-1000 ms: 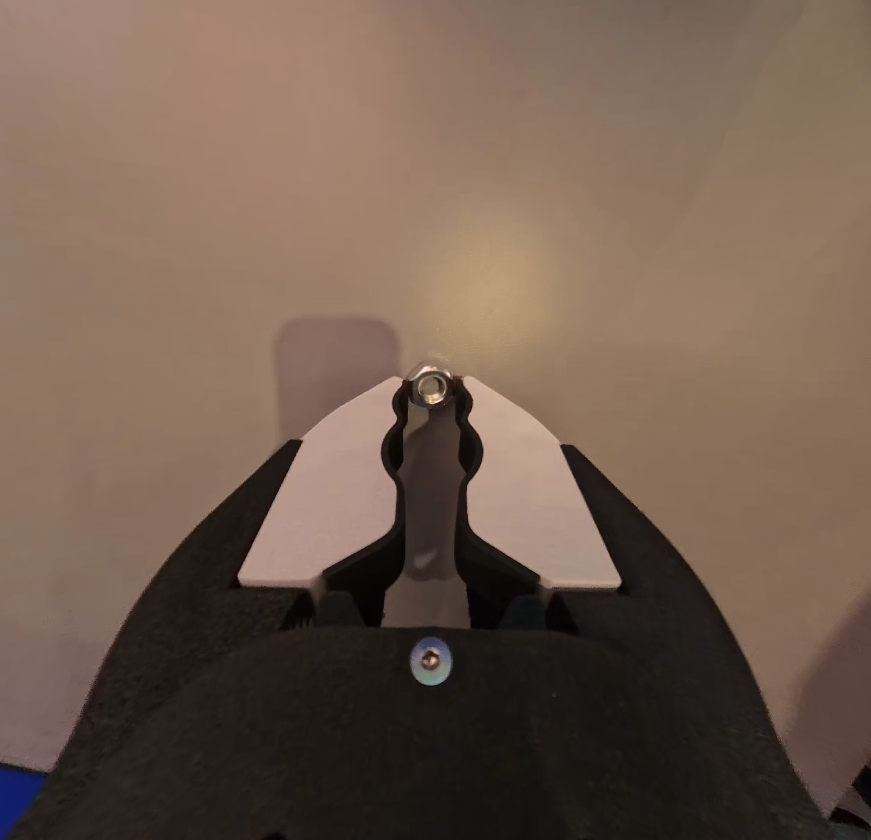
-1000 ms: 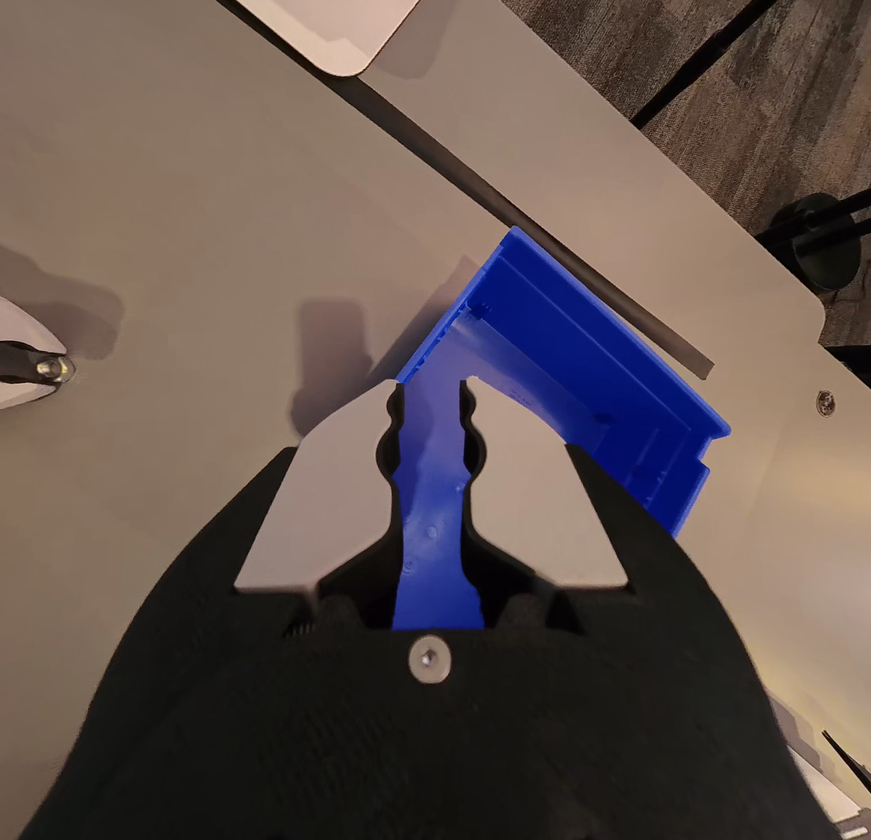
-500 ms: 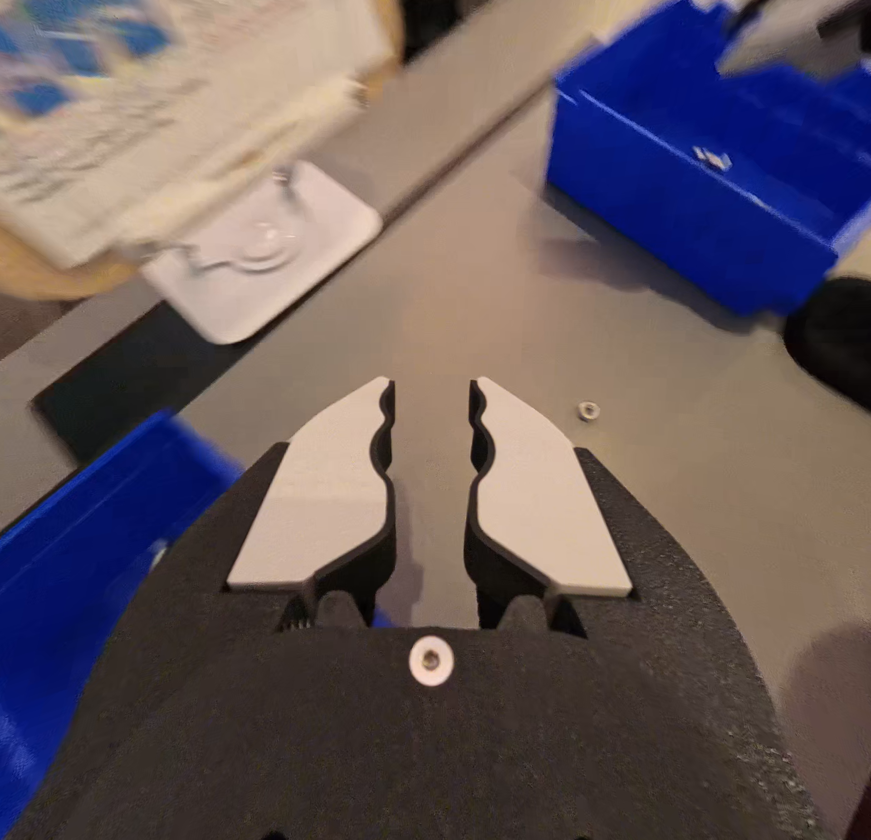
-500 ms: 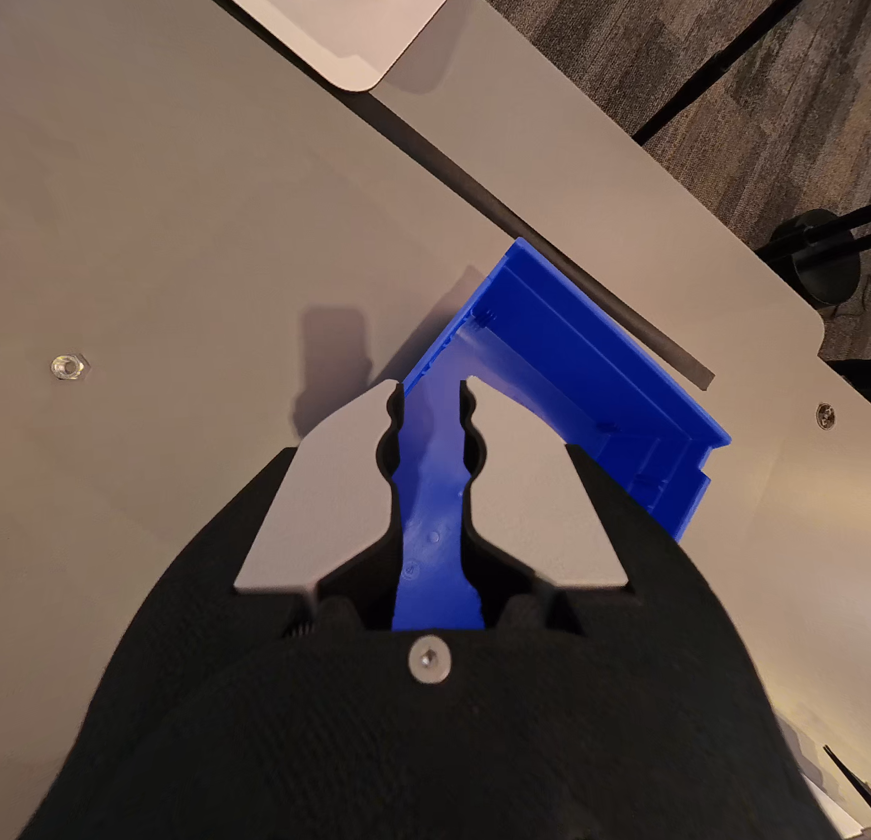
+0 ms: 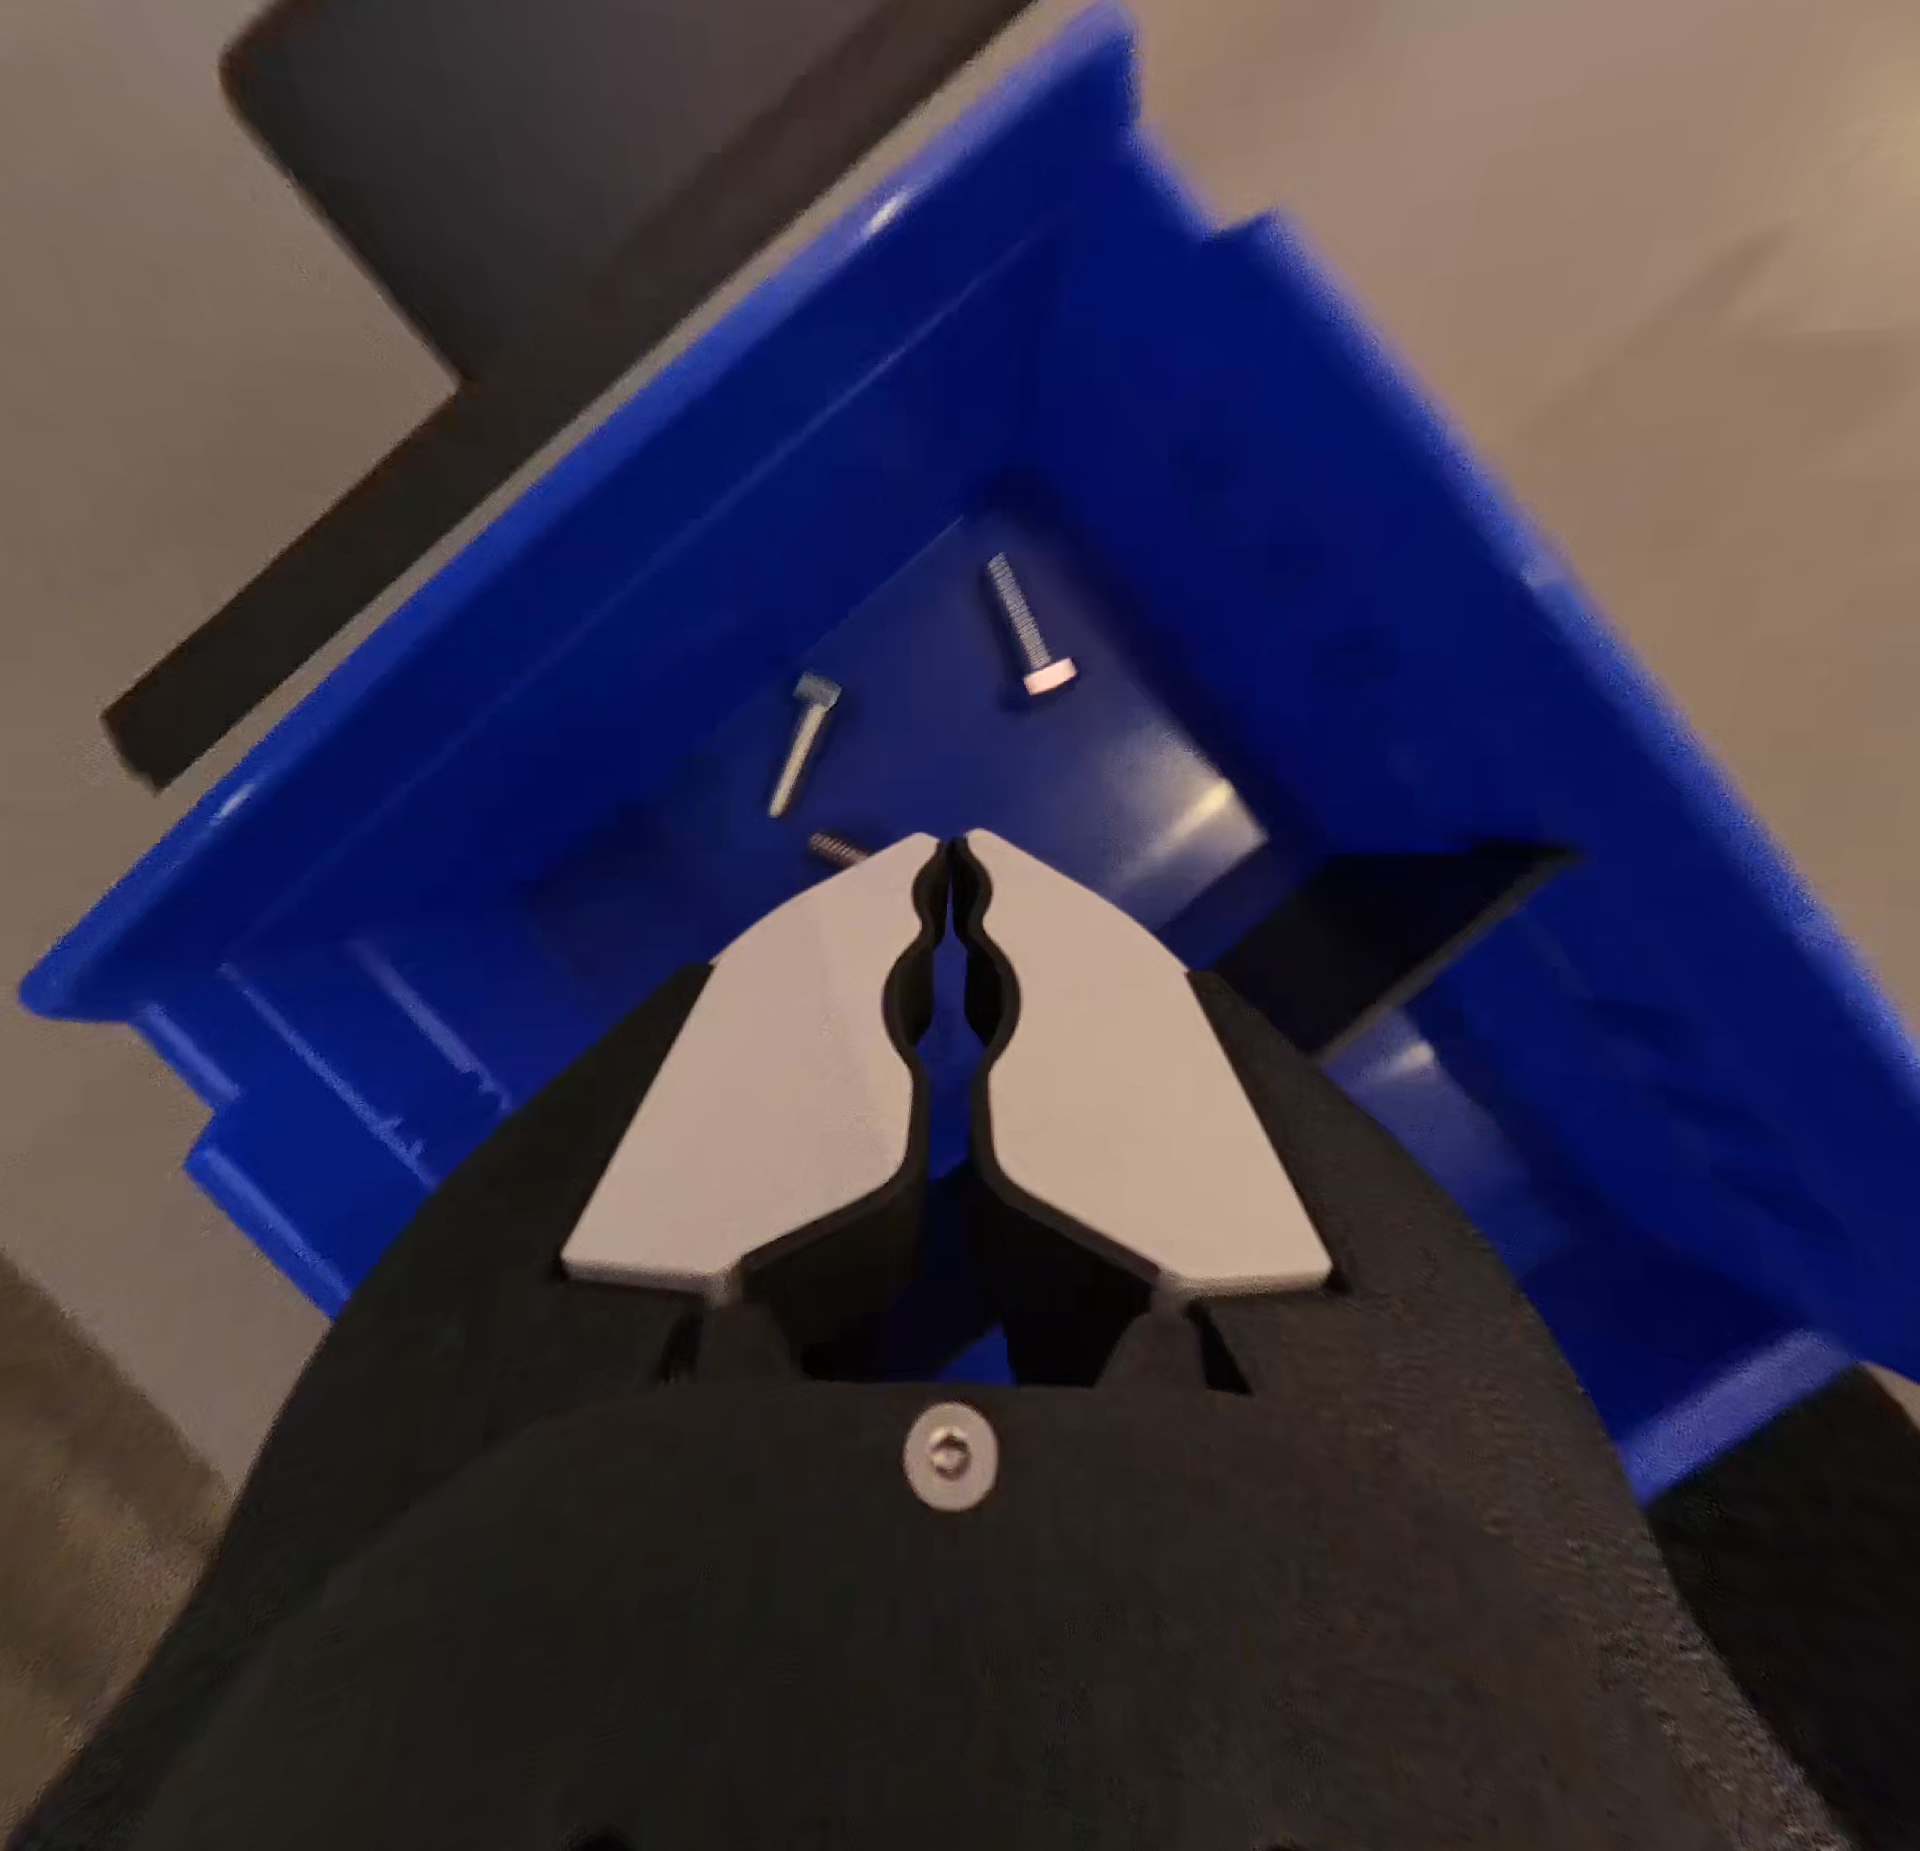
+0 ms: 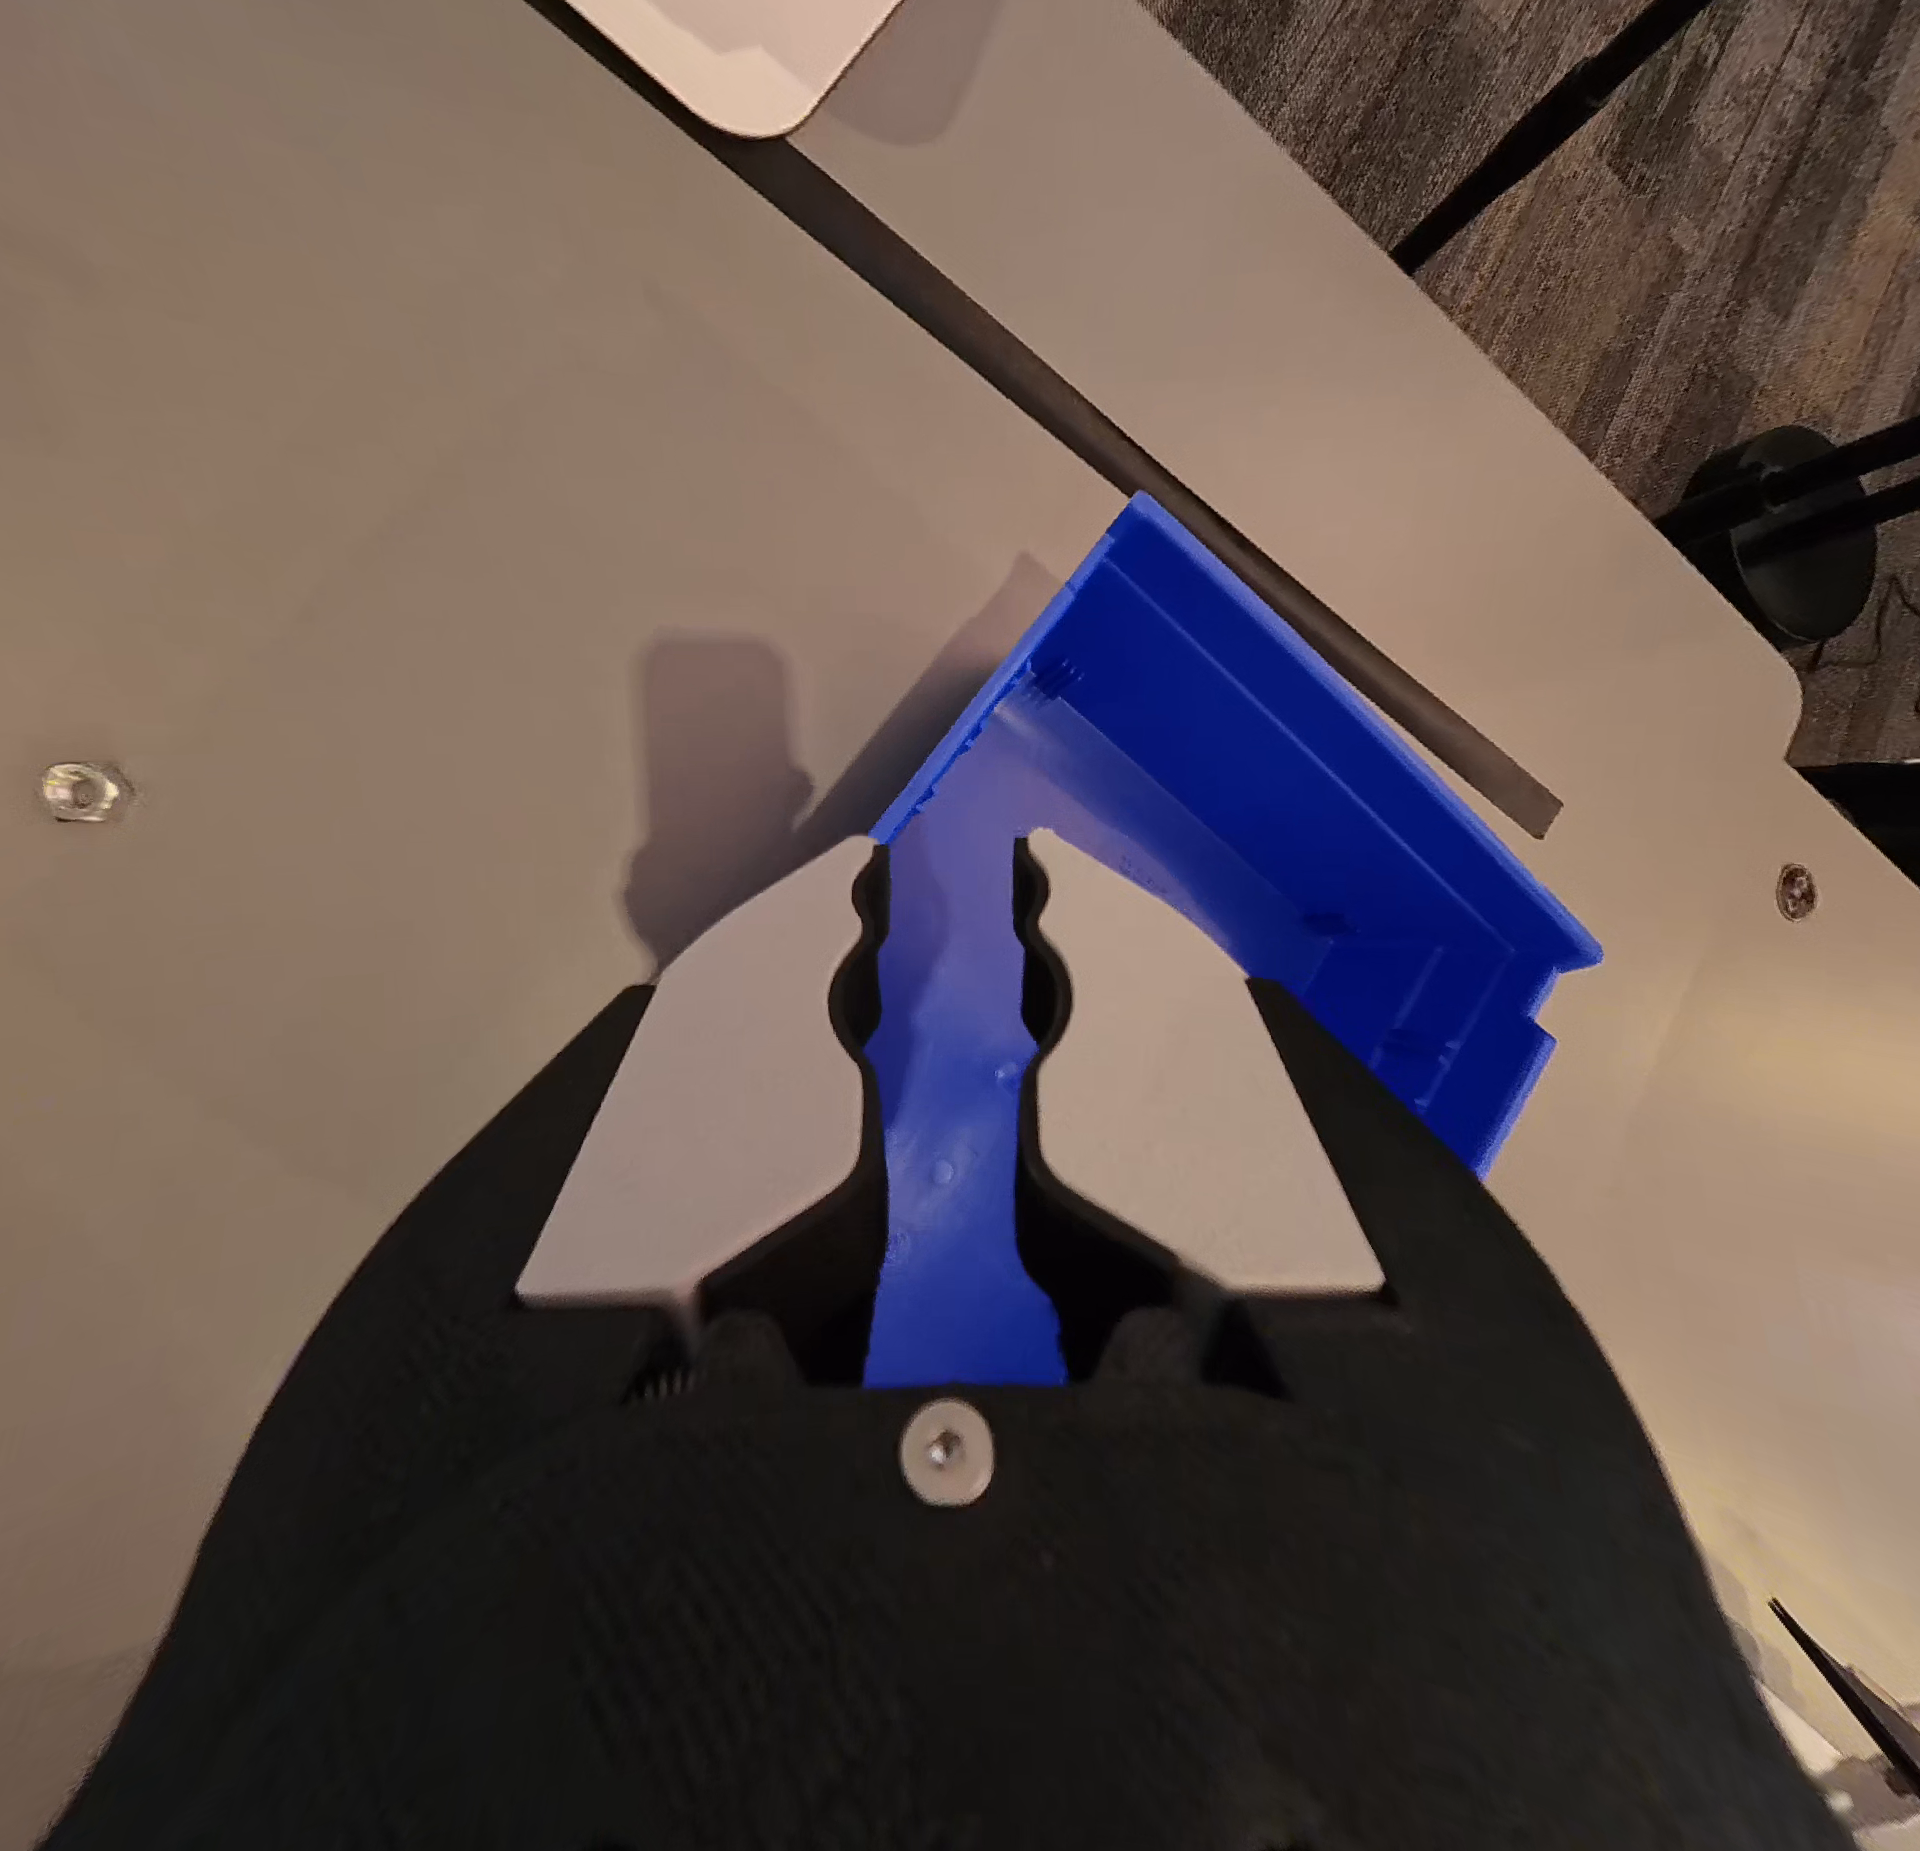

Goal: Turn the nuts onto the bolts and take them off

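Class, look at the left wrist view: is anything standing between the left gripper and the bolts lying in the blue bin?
Nothing visible blocks it. The left gripper, jaws nearly closed and empty, hangs over the open-topped blue bin. Two bolts lie bare on its floor; a third bolt is partly hidden behind the gripper's own tip.

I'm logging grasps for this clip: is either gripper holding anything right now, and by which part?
Nothing is held. The left gripper is shut and empty above the bolts in a blue bin; the right gripper is open and empty.
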`<state>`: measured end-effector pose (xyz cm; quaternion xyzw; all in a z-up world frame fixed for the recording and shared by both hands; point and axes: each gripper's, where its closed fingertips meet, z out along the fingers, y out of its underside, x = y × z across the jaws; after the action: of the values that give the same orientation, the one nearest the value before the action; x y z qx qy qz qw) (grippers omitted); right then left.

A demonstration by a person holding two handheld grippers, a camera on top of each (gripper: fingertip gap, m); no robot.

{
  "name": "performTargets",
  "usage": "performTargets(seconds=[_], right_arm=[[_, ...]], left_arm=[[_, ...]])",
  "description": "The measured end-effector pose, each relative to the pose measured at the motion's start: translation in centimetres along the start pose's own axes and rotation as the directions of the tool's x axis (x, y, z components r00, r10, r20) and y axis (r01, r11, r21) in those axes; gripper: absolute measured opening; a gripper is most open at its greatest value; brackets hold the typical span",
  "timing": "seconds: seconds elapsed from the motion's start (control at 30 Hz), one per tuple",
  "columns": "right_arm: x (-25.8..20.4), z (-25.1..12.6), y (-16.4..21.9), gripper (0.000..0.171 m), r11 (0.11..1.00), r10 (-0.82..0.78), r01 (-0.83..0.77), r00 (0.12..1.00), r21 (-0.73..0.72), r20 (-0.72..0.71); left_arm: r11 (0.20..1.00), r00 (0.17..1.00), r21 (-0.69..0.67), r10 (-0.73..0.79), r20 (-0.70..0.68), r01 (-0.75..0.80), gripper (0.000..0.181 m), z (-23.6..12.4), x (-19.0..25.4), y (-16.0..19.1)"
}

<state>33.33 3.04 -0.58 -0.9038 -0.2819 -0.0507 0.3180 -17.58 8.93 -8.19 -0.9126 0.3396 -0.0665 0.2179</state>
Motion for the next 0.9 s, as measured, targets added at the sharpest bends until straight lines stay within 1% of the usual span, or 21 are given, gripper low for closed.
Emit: performTargets(seconds=[0.03, 0.1, 0.13, 0.2, 0.27, 0.37, 0.47, 0.6, 0.7, 0.8, 0.9], right_arm=[[0.0, 0.2, 0.2, 0.023, 1.000, -0.003, 0.003, 1.000, -0.014, -0.006], [0.1, 0.5, 0.4, 0.023, 0.999, -0.010, 0.010, 1.000, -0.034, -0.014], [0.0, 0.6, 0.4, 0.023, 0.999, -0.013, 0.013, 1.000, -0.039, -0.013], [-0.1, 0.8, 0.3, 0.023, 0.999, -0.017, 0.016, 1.000, -0.041, -0.011], [-0.4, 0.9, 0.3, 0.023, 0.999, -0.023, 0.022, 1.000, -0.042, -0.001], [-0.6, 0.9, 0.4, 0.023, 0.998, -0.028, 0.029, 1.000, -0.047, 0.006], [-0.9, 0.5, 0.1, 0.023, 0.999, -0.043, 0.043, 0.999, -0.032, 0.016], [-1.1, 0.0, -0.1, 0.023, 0.999, -0.044, 0.045, 0.999, -0.010, 0.032], [-1.1, -0.1, 0.1, 0.023, 0.999, -0.051, 0.052, 0.998, -0.013, 0.031], [-1.1, -0.3, 0.1, 0.023, 0.999, -0.052, 0.053, 0.998, -0.008, 0.033], [-1.0, -0.5, 0.0, 0.023, 0.999, -0.049, 0.049, 0.998, -0.001, 0.034]], left_arm=[[0.997, 0.999, -0.067, -0.023, 0.038, 0.026, 0.000, 0.7, -0.6, 0.6], [0.973, 0.994, -0.209, -0.086, 0.071, 0.099, 0.007, 1.9, -1.2, 2.0], [0.962, 0.988, -0.239, -0.104, 0.116, 0.129, 0.007, 2.4, -1.9, 2.3], [0.942, 0.974, -0.274, -0.153, 0.168, 0.195, 0.014, 3.3, -2.6, 2.5], [0.923, 0.959, -0.285, -0.212, 0.189, 0.260, 0.021, 3.9, -2.7, 2.5], [0.895, 0.941, -0.299, -0.292, 0.168, 0.331, 0.025, 4.7, -2.1, 2.3], [0.878, 0.926, -0.315, -0.297, 0.233, 0.361, 0.028, 4.9, -2.8, 2.6], [0.856, 0.914, -0.341, -0.311, 0.260, 0.388, 0.032, 5.2, -2.8, 3.4], [0.847, 0.911, -0.347, -0.331, 0.248, 0.402, 0.028, 5.9, -2.6, 3.9], [0.838, 0.909, -0.359, -0.351, 0.223, 0.412, 0.016, 6.1, -2.2, 3.9], [0.844, 0.920, -0.373, -0.322, 0.225, 0.386, 0.013, 6.1, -2.2, 4.0]])
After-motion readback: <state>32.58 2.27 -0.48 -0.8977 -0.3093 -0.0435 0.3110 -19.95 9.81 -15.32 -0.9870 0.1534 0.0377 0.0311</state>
